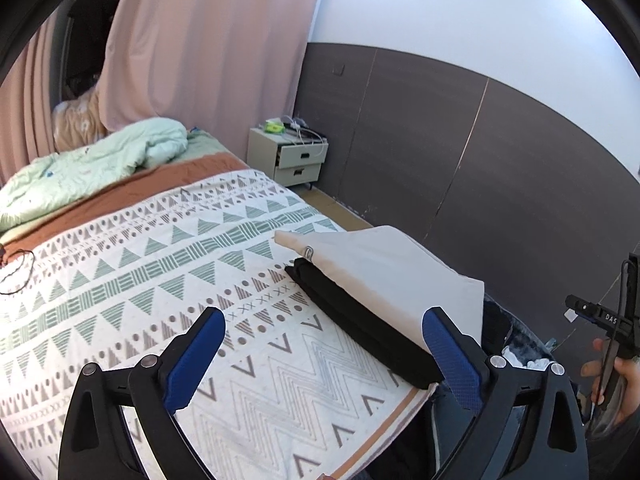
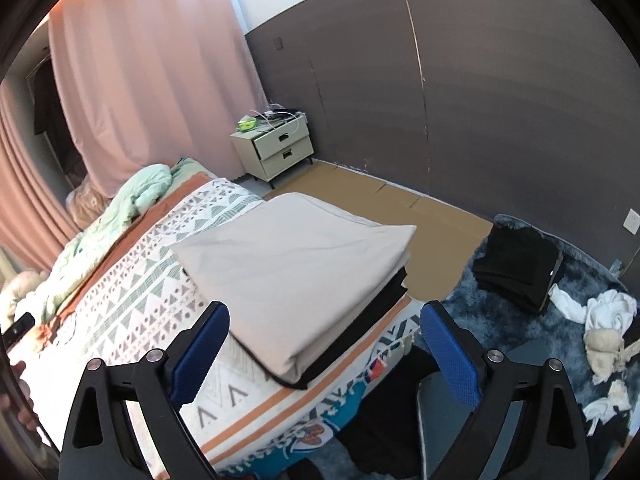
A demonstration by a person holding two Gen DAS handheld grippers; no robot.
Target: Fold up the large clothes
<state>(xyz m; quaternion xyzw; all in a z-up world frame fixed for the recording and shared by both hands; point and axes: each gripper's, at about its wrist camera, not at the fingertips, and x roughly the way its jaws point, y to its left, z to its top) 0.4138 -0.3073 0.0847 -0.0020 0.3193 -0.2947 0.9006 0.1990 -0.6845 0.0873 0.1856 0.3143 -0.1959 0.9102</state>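
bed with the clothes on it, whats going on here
A person holds two grippers over a patterned bed. Both the left gripper and the right gripper are open and hold nothing. A folded beige garment lies on a folded black garment at the bed's edge. More clothes lie on the rug.

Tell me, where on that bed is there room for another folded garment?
The patterned blanket lies bare between the folded stack and the green quilt. The bed's corner, under the stack, is taken. The rug is cluttered with clothes.
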